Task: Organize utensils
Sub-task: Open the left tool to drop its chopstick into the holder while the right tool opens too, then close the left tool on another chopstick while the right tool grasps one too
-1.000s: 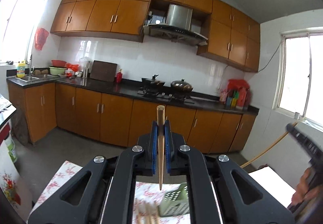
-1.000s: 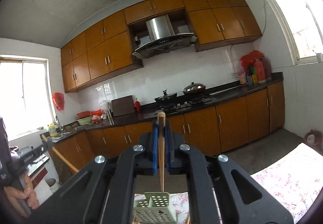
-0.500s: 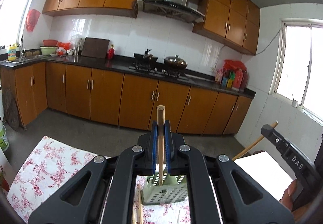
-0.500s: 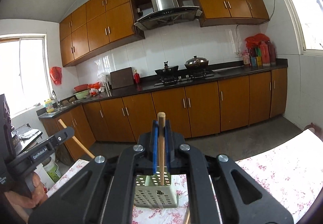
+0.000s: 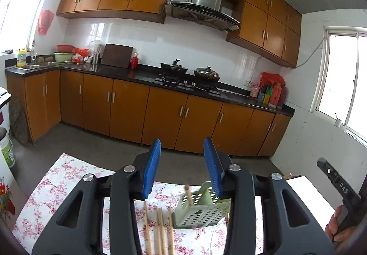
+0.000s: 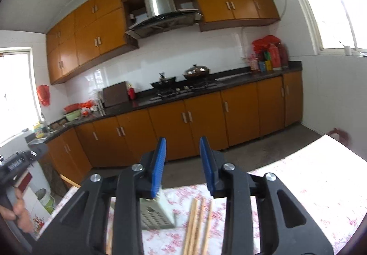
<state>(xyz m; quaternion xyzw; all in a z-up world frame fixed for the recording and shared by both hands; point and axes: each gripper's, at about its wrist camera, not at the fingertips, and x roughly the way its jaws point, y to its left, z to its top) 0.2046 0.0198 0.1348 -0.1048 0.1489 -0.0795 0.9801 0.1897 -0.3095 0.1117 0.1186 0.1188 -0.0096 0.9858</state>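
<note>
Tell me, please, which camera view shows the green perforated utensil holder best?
The left wrist view: the green perforated utensil holder is sharp there, showing its open top and one chopstick inside. In the right wrist view the holder is blurred, pale, and partly hidden behind the right gripper.

Both wrist cameras are looking forward along their tongs, low over the floral counter (image 5: 68, 177), facing the kitchen cabinets; both are sharing the perforated holder (image 5: 201, 211) close below.
</note>
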